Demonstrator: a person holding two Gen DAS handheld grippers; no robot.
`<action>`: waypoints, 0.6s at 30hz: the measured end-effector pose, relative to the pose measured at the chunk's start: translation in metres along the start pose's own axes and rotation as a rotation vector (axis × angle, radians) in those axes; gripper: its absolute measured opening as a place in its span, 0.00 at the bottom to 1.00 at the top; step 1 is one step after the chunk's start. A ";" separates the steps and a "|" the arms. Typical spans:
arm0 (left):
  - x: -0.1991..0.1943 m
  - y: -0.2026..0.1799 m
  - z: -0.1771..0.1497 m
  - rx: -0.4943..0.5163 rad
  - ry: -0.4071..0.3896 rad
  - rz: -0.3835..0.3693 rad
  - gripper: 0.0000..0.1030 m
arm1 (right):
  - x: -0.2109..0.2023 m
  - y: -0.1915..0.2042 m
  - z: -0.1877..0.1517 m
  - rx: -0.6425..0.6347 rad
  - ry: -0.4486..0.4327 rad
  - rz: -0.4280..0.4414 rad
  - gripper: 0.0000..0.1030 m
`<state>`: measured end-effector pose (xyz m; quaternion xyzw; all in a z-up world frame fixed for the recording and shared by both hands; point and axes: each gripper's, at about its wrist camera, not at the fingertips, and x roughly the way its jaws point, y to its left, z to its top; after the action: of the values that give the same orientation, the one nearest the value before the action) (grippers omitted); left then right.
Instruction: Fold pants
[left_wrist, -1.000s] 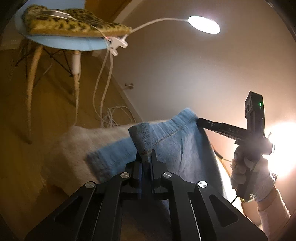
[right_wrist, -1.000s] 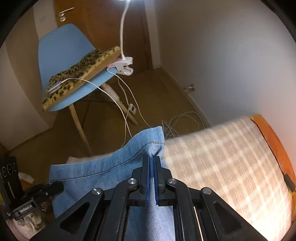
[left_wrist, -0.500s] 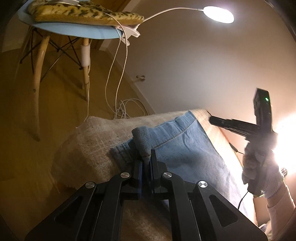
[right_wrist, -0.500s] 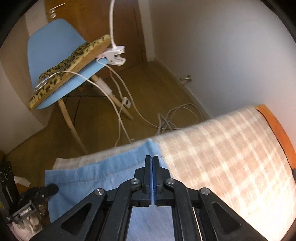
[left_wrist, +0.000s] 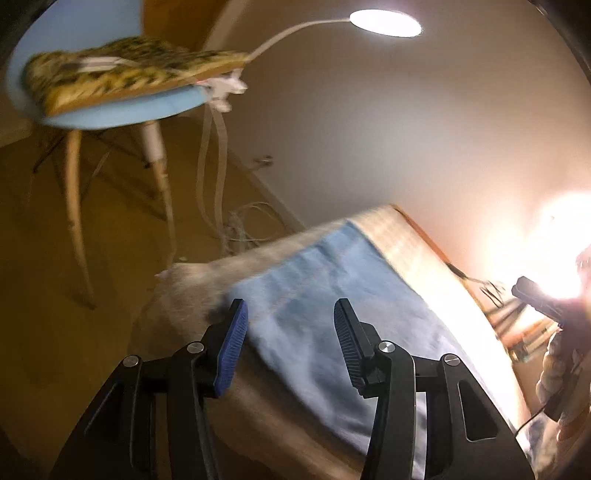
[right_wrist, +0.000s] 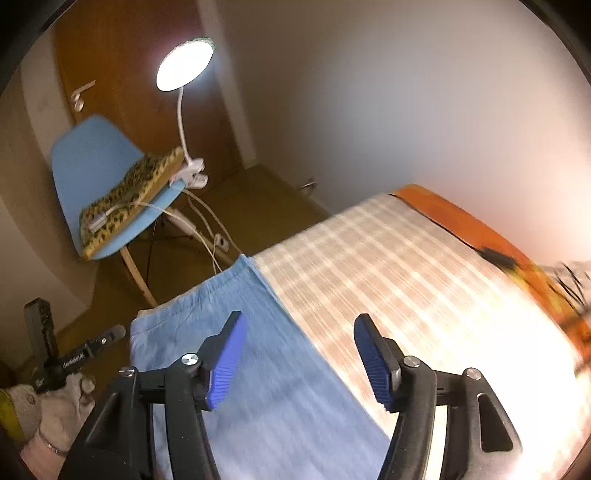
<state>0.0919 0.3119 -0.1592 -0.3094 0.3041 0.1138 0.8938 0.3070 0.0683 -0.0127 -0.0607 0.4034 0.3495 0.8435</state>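
Light blue denim pants (left_wrist: 325, 306) lie flat on a checked cloth (left_wrist: 402, 251) over the table. In the right wrist view the pants (right_wrist: 236, 332) cover the left part of the checked cloth (right_wrist: 406, 280). My left gripper (left_wrist: 290, 341) is open and empty, raised above the pants' near-left corner. My right gripper (right_wrist: 299, 360) is open and empty, above the pants' right edge. The right gripper also shows at the far right of the left wrist view (left_wrist: 546, 306); the left gripper shows at the lower left of the right wrist view (right_wrist: 74, 358).
A blue chair (right_wrist: 92, 162) with a leopard-print cushion (right_wrist: 129, 195) and a clip-on lamp (right_wrist: 184, 66) stands beyond the table's far end. White cables (left_wrist: 236, 236) lie on the wooden floor. An orange table edge (right_wrist: 461, 221) runs along the wall. A bright light (left_wrist: 565, 243) glares at right.
Both grippers have opened and let go of the pants' edge. The fabric has dropped flat onto the cloth, and both grippers have lifted and drawn back.
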 end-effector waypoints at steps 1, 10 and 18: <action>-0.002 -0.009 0.000 0.022 0.016 -0.028 0.46 | -0.013 -0.006 -0.007 0.016 -0.010 -0.014 0.64; -0.011 -0.107 -0.017 0.166 0.112 -0.256 0.54 | -0.148 -0.058 -0.089 0.160 -0.090 -0.199 0.68; -0.001 -0.212 -0.056 0.302 0.272 -0.441 0.57 | -0.251 -0.109 -0.198 0.355 -0.113 -0.355 0.68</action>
<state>0.1476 0.1109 -0.0902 -0.2438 0.3602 -0.1722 0.8838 0.1424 -0.2250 0.0176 0.0379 0.3937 0.1224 0.9103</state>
